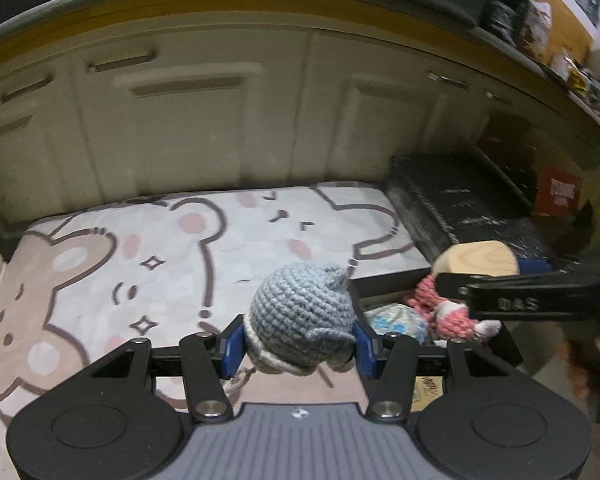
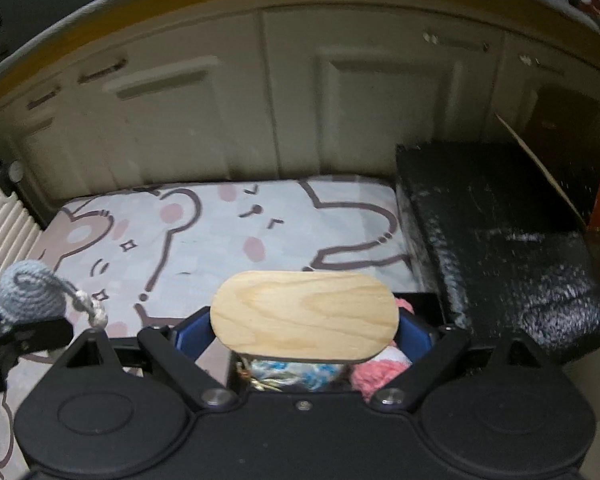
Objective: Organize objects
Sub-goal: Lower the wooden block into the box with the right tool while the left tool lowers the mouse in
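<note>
blue fingers (image 1: 236, 350) clamping grey crochet toy (image 1: 300, 312), cartoon-bear mat (image 1: 140, 256), cream cabinets (image 1: 204, 128) behind

Left gripper (image 1: 300, 346) and right gripper (image 2: 306, 330) side by side, both angled downward, blue pads clamped on loads.

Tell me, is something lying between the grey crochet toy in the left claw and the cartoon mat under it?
Nothing visible does. The grey crochet toy is held in the left claw above a bare part of the cartoon mat. The pink crochet toy lies off to the right, beyond the mat's edge.
</note>
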Motion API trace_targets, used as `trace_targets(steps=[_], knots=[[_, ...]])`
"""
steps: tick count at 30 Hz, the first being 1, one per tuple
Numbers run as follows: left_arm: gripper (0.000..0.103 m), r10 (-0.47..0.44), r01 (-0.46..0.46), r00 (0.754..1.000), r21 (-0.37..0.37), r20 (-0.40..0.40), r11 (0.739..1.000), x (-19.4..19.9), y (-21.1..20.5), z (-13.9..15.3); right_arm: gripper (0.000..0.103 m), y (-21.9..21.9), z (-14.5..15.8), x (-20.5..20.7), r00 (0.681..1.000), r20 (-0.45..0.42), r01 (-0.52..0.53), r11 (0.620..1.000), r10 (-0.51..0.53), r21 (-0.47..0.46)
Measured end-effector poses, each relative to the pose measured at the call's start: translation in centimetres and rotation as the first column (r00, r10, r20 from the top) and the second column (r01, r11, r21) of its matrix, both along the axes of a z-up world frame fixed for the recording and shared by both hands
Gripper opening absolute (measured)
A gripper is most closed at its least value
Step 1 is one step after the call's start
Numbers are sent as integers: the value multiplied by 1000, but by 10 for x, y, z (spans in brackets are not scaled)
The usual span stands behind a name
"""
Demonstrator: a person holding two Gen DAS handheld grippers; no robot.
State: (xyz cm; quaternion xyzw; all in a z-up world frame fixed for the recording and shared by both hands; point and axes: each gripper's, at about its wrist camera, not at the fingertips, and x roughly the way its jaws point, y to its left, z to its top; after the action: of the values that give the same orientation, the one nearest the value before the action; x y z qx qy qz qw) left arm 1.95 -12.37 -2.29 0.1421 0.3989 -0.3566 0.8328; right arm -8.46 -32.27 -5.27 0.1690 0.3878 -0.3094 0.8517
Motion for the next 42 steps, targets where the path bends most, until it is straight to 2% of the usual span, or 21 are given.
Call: trace_targets(steps=[9,16,20,24,31,42], knots=[[54,-104,106,994,39,-37,994,-10,-25,-17,94,-22,-34,17,1000,-10,11,997,-10,72],[54,-126,131,989,65,-74,989,-2,-31,-31,94,-25,-60,43,997,-74,-23,997,29,78],[54,-131,137,987,65,-91,988,2,-34,-36,95,-32,-67,50,996,-90,20,995,-11,102],[54,-138,145,985,57,-106,988,3,-40,-41,99,-36,-64,46,996,-88,35,993,-25,112],[54,-168,174,976,30,-138,984,0,-55,-48,98,-41,-54,29,996,-82,55,992,-46,114],[54,-230,229,946,-32,-228,973,-17,-94,-64,97,-66,-39,-14,976,-44,217,965,-213,146]])
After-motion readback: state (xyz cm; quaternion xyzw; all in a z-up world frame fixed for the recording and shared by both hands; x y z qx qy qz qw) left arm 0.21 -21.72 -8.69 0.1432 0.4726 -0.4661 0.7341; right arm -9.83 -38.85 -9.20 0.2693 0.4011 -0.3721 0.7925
